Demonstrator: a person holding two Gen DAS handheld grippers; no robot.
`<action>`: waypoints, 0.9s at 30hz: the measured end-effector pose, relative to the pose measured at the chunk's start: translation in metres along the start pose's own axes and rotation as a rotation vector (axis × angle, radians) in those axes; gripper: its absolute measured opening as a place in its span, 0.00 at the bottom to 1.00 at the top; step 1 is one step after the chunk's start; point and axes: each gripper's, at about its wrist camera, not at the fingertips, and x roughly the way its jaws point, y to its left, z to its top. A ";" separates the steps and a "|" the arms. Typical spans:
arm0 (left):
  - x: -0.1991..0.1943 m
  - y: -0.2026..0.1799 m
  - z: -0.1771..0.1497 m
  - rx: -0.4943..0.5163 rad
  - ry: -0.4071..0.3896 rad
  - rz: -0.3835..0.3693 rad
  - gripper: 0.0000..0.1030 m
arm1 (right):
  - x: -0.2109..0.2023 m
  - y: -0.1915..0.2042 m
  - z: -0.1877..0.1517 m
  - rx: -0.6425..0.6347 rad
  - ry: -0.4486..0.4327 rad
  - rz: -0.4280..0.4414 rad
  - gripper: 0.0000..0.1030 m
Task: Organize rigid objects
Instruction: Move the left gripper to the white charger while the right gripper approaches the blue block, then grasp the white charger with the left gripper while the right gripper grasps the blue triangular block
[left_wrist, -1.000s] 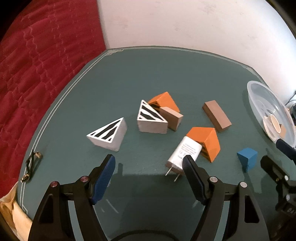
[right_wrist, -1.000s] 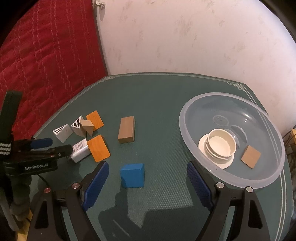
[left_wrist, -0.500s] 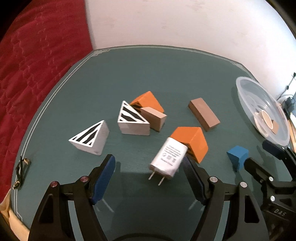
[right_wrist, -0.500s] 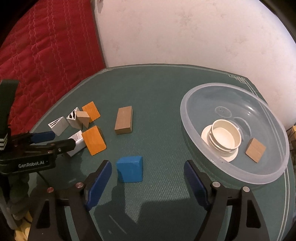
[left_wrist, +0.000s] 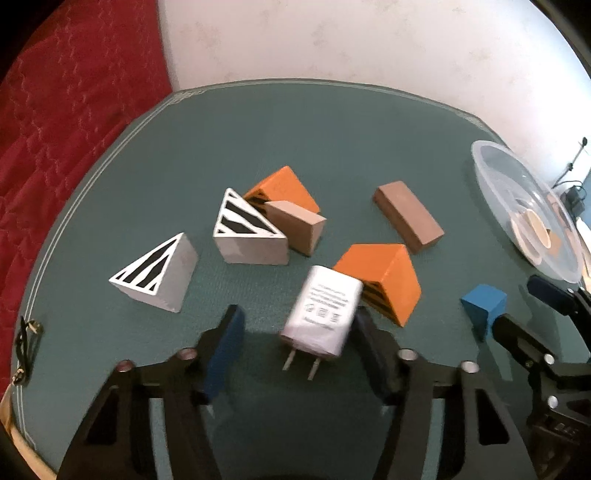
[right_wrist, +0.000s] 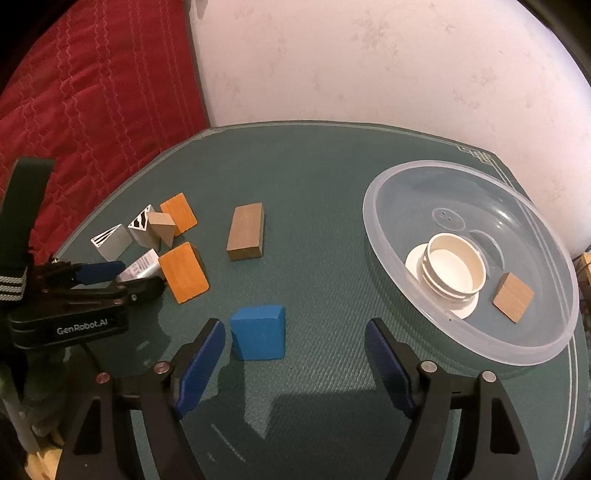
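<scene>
Left wrist view. Left tongs (left_wrist: 297, 332): spread wide, gripping nothing; white charger (left_wrist: 321, 314) lies between the fingers, prongs toward the camera, its right side at or against the right pad, contact not clear. Orange wedge (left_wrist: 384, 280) just behind the charger, touching it. Striped white wedge (left_wrist: 155, 273) stands apart toward the tabletop's left edge. Second striped wedge (left_wrist: 251, 232), tan block (left_wrist: 295, 225) and second orange wedge (left_wrist: 282, 186) are clustered mid-tabletop (left_wrist: 314, 129). Brown block (left_wrist: 408, 218) lies alone farther right. Blue block (left_wrist: 484, 304) near the right edge, beside the right tongs (left_wrist: 532, 306). Clear bowl (left_wrist: 495, 173) at the far right edge.

Right wrist view. Right tongs (right_wrist: 295, 363): open, empty; blue block (right_wrist: 258, 332) stands just ahead between the fingers, nearer the left pad. Clear bowl (right_wrist: 376, 229) by the right edge holds a white lid (right_wrist: 452, 267) and a small wooden tile (right_wrist: 513, 297). Brown block (right_wrist: 245, 232) lies mid-tabletop.
</scene>
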 end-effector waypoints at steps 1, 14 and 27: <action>-0.001 -0.001 -0.001 0.000 -0.004 -0.003 0.46 | 0.001 0.000 0.000 -0.001 0.003 -0.005 0.79; -0.009 0.014 -0.005 -0.074 -0.023 -0.086 0.38 | 0.004 0.011 0.003 -0.004 0.035 -0.059 0.68; -0.017 0.020 -0.008 -0.086 -0.062 -0.109 0.38 | 0.018 0.032 0.009 -0.031 0.077 -0.082 0.59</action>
